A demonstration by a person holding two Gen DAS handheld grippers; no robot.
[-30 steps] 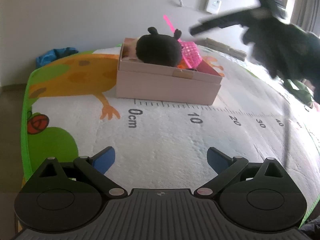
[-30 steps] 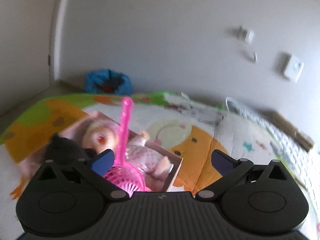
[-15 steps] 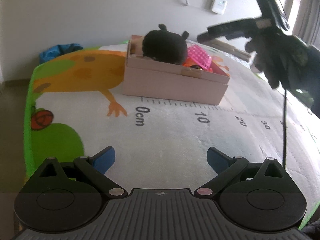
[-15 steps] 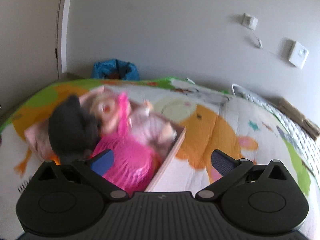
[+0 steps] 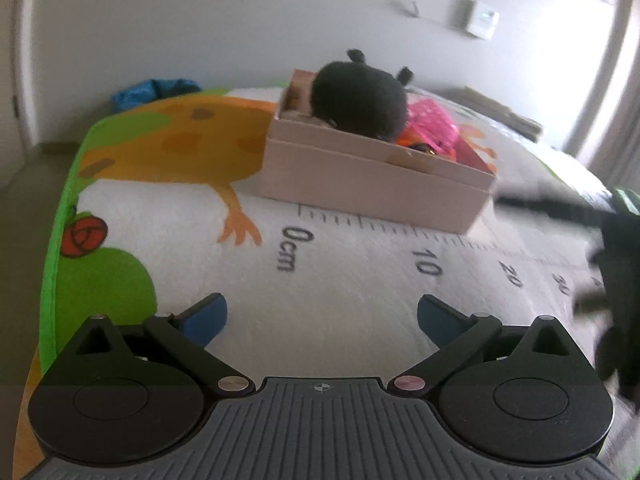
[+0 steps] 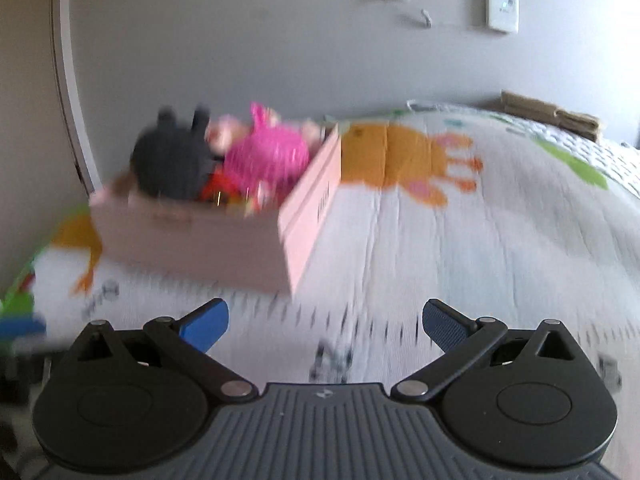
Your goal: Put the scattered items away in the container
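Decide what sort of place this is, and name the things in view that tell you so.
Probably a room at home where a child plays. A cartoon play mat with a printed ruler covers the floor, a pink box holds toys, including a black plush, and a plain wall carries a switch plate.

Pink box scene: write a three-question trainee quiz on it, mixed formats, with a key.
1. True or false: the left gripper holds a toy.
2. The black plush is: A) on the mat B) in the box C) in the right gripper.
3. Fill in: beside the plush lies a ____ net toy.

Key: 1 false, its jaws are open and empty; 2 B; 3 pink.
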